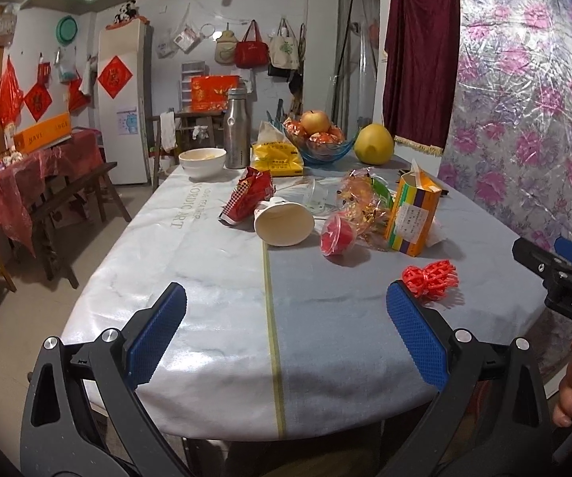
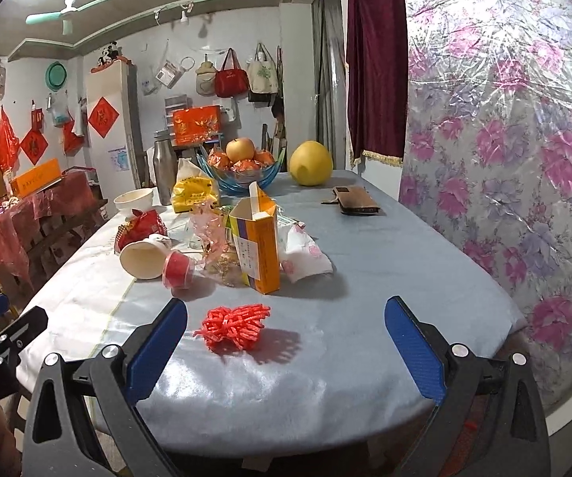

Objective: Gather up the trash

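Observation:
Litter lies mid-table: a red foam fruit net (image 2: 233, 325) (image 1: 431, 279) nearest me, an open orange carton (image 2: 257, 243) (image 1: 415, 214), a tipped white paper cup (image 1: 284, 223) (image 2: 143, 259), a small red plastic cup (image 1: 337, 235) (image 2: 178, 269), a red snack wrapper (image 1: 248, 194) (image 2: 140, 227), crumpled clear wrappers (image 1: 363, 200) and a white tissue pack (image 2: 305, 254). My left gripper (image 1: 285, 336) hangs open over the table's near edge, nothing between its blue pads. My right gripper (image 2: 286, 348) is open too, the net just ahead by its left finger.
At the far end stand a white bowl (image 1: 201, 162), a steel flask (image 1: 236, 133), a yellow bag (image 1: 276, 155), a blue fruit bowl (image 1: 323, 145) and a pomelo (image 1: 374, 144). A brown wallet (image 2: 355, 202) lies right. A plastic-wrapped flowered mattress (image 2: 504, 159) borders the right side.

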Available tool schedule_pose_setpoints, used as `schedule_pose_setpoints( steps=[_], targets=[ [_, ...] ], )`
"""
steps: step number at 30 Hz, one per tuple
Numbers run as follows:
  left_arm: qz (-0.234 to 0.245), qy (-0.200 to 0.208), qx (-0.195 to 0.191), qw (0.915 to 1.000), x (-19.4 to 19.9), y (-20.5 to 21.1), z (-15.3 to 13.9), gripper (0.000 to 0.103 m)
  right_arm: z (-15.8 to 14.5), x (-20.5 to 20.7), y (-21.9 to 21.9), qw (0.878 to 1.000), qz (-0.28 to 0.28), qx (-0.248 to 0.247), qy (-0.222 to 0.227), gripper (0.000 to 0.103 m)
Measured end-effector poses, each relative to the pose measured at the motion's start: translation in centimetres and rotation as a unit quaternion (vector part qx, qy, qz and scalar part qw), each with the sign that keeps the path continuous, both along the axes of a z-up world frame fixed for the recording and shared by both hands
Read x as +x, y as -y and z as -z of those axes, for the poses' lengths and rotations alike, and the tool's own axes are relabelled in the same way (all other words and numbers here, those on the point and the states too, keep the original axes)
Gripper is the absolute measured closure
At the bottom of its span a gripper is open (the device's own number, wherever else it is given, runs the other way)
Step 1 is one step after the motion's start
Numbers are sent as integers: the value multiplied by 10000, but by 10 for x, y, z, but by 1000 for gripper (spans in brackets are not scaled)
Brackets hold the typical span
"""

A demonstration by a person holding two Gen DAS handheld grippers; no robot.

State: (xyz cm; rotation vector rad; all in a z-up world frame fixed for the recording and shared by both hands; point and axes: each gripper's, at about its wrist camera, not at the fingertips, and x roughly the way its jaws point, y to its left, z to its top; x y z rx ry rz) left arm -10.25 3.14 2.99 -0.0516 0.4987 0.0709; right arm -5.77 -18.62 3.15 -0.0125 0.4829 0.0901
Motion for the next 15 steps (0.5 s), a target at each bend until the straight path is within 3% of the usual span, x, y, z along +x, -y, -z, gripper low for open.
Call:
schedule_pose_setpoints(
  steps=[15],
  targets=[
    [47, -34, 0, 10000, -1, 3, -2, 6, -5, -8, 0, 9999, -27, -29, 124, 6]
  ],
)
